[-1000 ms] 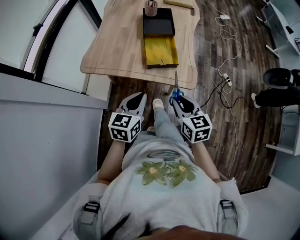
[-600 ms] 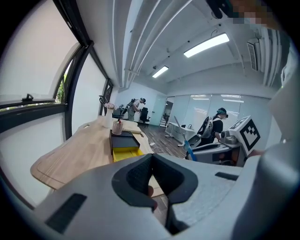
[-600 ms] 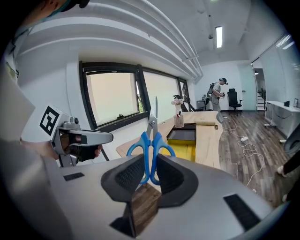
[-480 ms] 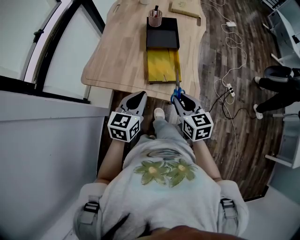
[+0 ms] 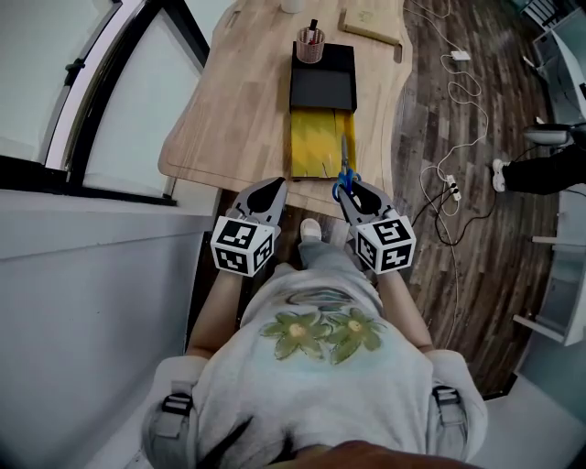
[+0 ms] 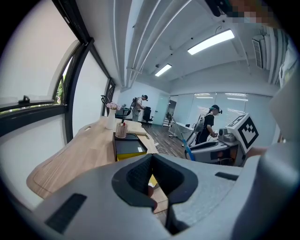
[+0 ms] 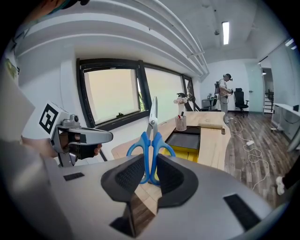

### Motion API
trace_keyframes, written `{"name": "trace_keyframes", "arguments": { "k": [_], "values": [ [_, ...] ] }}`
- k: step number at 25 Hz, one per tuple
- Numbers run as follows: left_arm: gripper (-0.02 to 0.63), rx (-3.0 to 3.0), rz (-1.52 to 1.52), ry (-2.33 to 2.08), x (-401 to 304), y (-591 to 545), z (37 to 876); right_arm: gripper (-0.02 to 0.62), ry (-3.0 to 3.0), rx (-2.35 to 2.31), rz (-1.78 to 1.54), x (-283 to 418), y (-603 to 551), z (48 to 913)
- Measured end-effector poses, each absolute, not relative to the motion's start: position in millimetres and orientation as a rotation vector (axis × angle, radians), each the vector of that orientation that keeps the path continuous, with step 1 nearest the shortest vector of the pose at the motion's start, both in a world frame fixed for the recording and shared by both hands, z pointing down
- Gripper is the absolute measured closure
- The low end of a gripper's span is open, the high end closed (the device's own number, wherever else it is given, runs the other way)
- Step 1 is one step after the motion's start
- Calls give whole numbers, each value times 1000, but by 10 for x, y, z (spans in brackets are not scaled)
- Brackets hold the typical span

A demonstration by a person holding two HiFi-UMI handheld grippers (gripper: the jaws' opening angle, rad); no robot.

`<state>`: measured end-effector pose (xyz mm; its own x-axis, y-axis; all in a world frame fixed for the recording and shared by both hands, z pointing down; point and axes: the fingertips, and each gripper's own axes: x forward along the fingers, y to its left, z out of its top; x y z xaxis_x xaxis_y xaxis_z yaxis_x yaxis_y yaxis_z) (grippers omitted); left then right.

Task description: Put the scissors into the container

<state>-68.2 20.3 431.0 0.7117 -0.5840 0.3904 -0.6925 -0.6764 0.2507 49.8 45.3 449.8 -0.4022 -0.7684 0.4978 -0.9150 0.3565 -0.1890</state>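
Scissors (image 7: 151,140) clamped by the handles in my right gripper (image 7: 150,176). I'd lay them flat in the yellow container (image 5: 316,142) ahead of the jaws. Left gripper (image 6: 152,183) is closed and empty.

I see a light wooden bench with rounded corners (image 5: 238,110) standing on a dark plank floor (image 5: 430,119). Along the bench's right half a yellow rectangular open container (image 5: 316,147) lies lengthwise, its near end close to the bench edge. A black rectangular tray (image 5: 322,82) touches its far end. A brown mesh pen cup (image 5: 310,46) stands at that tray's far left corner. A flat tan board (image 5: 371,26) lies beyond, near the far right corner. White cables (image 5: 467,87) trail across the floor.
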Motion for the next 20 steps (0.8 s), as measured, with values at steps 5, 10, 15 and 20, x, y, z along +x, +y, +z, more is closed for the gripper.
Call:
{"name": "trace_keyframes", "arguments": {
  "k": [5, 10, 15, 20],
  "values": [
    [598, 2527, 390, -1005, -632, -16, 4328, 517, -2293, 1465, 635, 563, 244, 4543],
    [598, 2519, 382, -1025, -583, -224, 4363, 517, -2297, 1438, 632, 595, 25, 4602],
    [598, 2503, 384, -1051, -565, -427, 4416, 517, -2306, 1397, 626, 599, -206, 4657],
    [598, 2481, 381, -1087, -577, -649, 4444, 517, -2311, 1356, 629, 619, -423, 4719]
  ]
}}
